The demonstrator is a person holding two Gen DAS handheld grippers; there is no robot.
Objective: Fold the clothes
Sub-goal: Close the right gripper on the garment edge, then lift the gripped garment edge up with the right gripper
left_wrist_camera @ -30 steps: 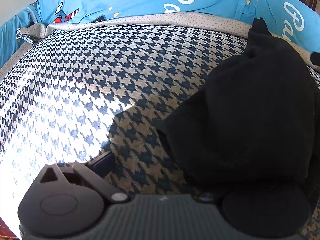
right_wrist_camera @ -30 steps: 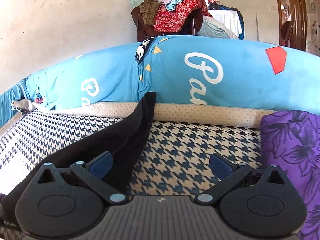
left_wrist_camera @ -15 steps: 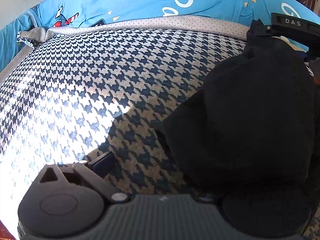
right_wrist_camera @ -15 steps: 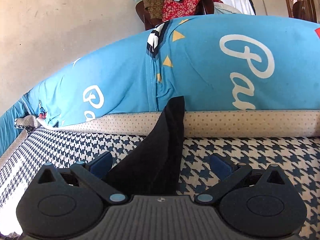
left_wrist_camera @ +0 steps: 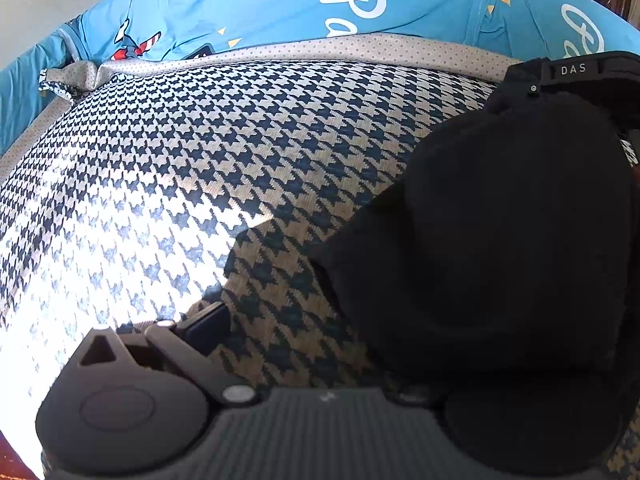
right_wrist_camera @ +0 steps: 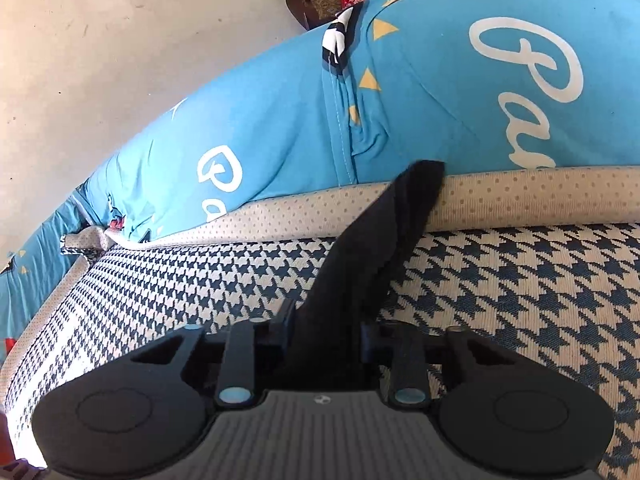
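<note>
The right tool is clamping a fold of the black garment, its 2 fingers drawn close together on the cloth, which is stretching toward the far edge of the houndstooth bed. The left tool is standing wide open over the bed; the black garment is covering its right finger, though whether it is touching is unclear.

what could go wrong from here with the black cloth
The right gripper has shut on only a narrow strip of the black garment, so it may slip out when lifted. The left gripper is open, with cloth bunched over one finger; closing now might catch a thick wad or snag the houndstooth cover.
</note>
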